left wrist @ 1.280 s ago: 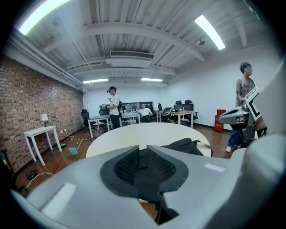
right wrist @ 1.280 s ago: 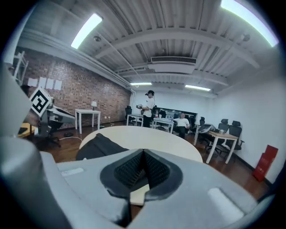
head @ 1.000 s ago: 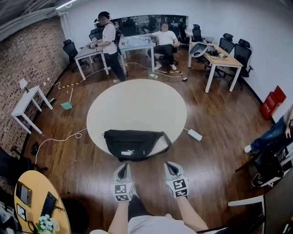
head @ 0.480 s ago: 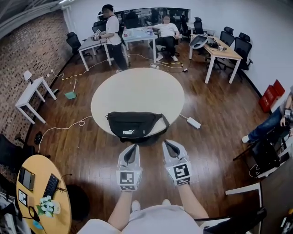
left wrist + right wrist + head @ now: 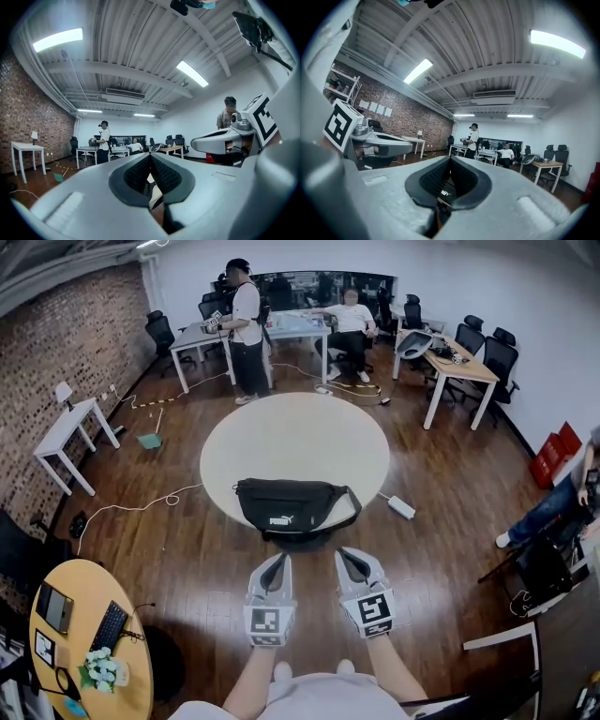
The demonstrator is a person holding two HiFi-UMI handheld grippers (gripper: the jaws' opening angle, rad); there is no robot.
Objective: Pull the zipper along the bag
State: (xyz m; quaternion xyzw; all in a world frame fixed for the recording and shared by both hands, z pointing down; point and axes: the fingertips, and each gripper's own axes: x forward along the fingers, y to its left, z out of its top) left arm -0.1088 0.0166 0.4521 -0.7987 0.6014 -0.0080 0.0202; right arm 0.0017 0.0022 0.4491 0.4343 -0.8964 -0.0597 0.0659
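Observation:
A black waist bag [image 5: 291, 509] with a white logo lies on the near edge of a round white table [image 5: 295, 437], its strap curling out to the right. My left gripper [image 5: 278, 560] and right gripper [image 5: 347, 554] hover side by side over the floor, just short of the bag and apart from it. Both are shut with nothing in them. In the left gripper view the dark pads [image 5: 161, 176] meet at a point, and the right gripper [image 5: 225, 138] shows alongside. The right gripper view shows its own pads [image 5: 433, 180] closed, with the left gripper [image 5: 379, 143] to the left.
A white power strip [image 5: 401, 507] lies on the wood floor right of the table. A small wooden table [image 5: 84, 634] with a keyboard stands at lower left. Desks, office chairs and people [image 5: 246, 329] fill the back of the room. A seated person [image 5: 562, 507] is at the right edge.
The head view has shifted, so the table and bag sit slightly further right in the picture. Both grippers have stayed shut and side by side, just short of the bag.

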